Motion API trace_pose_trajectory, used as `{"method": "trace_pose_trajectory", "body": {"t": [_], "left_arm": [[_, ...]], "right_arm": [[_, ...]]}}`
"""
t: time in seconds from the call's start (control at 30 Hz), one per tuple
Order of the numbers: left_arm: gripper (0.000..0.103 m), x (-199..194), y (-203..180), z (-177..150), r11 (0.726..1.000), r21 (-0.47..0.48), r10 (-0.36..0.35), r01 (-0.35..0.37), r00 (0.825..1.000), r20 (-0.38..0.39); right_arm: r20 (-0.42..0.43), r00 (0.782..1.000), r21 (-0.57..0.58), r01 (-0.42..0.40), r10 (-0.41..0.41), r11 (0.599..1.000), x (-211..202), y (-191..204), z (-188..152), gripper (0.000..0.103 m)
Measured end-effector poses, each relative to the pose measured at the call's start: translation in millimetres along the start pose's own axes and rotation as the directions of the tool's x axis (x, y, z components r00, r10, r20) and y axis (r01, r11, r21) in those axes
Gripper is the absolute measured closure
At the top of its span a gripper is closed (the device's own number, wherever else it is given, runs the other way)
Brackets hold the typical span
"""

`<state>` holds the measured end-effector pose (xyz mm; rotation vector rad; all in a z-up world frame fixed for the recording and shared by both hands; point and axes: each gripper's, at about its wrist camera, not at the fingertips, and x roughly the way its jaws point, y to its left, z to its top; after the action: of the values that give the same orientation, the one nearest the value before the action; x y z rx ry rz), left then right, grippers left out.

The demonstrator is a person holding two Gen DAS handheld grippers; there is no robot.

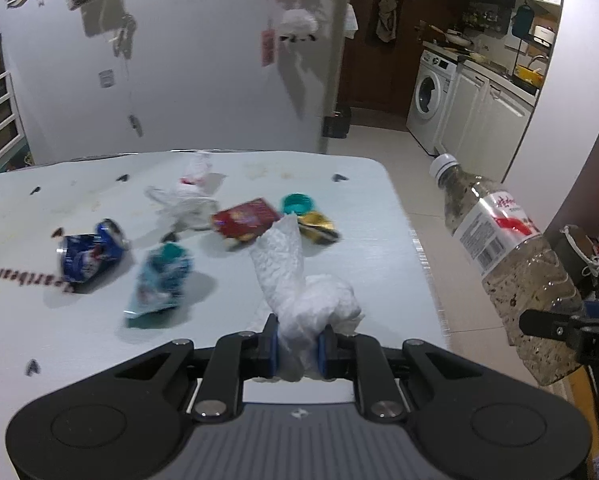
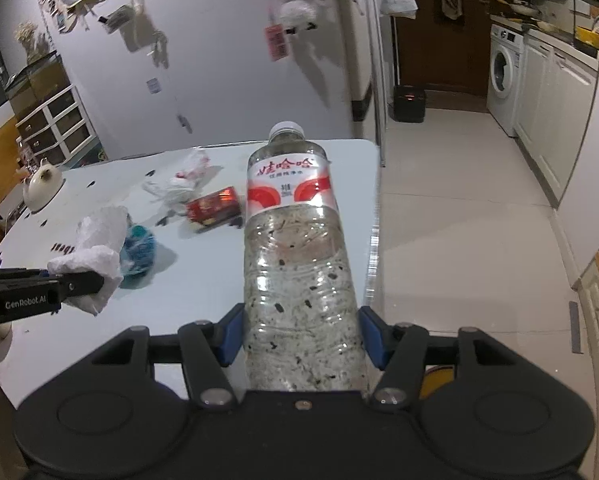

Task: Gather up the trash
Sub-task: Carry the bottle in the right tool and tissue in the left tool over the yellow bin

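Bottle (image 2: 299, 248) w/ dark specks clamped in R gripper (image 2: 301, 336).

- I see a white table (image 1: 379, 208) against a pale wall (image 1: 203, 80) hung with papers.
- Right of it, a tiled floor (image 2: 459, 200) runs to a washer (image 2: 503, 76) and white cabinets (image 2: 555, 120).
- Left, a drawer unit (image 2: 55, 124) stands.
- The light is dim and bluish.

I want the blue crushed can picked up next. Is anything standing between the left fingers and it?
Yes: the left gripper is already shut on a crumpled paper towel, so its fingers are occupied. The crushed blue can lies uncovered on the table, with only bare tabletop before it.
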<state>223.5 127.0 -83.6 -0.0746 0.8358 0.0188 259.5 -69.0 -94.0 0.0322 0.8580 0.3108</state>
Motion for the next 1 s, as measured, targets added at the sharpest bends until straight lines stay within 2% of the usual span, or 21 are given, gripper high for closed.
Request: {"method": "trace_pose_trajectory", "body": {"t": [0.3, 0.57, 0.73, 1.0], "left_arm": [[0.084, 25.4, -120.2, 4.2, 0.999, 0.016, -0.032, 0.032, 0.999, -0.023], [0.084, 63.4, -212.4, -1.7, 0.995, 0.042, -0.083, 0.086, 0.993, -0.083], [0.084, 91.1, -251.7, -8.4, 0.991, 0.060, -0.113, 0.122, 0.984, -0.139], [0.084, 157.2, -296.0, -27.2, 0.984, 0.078, -0.139, 0.163, 0.958, -0.251]], "right_arm": [[-0.015, 1.000, 0.017, 0.014, -0.014, 1.000, -22.7, -108.3, -7.9, 0.043], [-0.062, 0.998, 0.048, 0.036, -0.033, 0.998, -28.0, -203.7, -25.6, 0.043], [-0.103, 0.994, 0.078, 0.056, -0.048, 0.995, -20.6, -249.8, -39.9, 0.043], [-0.176, 0.980, 0.135, 0.111, -0.087, 0.985, 11.1, -309.1, -59.9, 0.043]]}}
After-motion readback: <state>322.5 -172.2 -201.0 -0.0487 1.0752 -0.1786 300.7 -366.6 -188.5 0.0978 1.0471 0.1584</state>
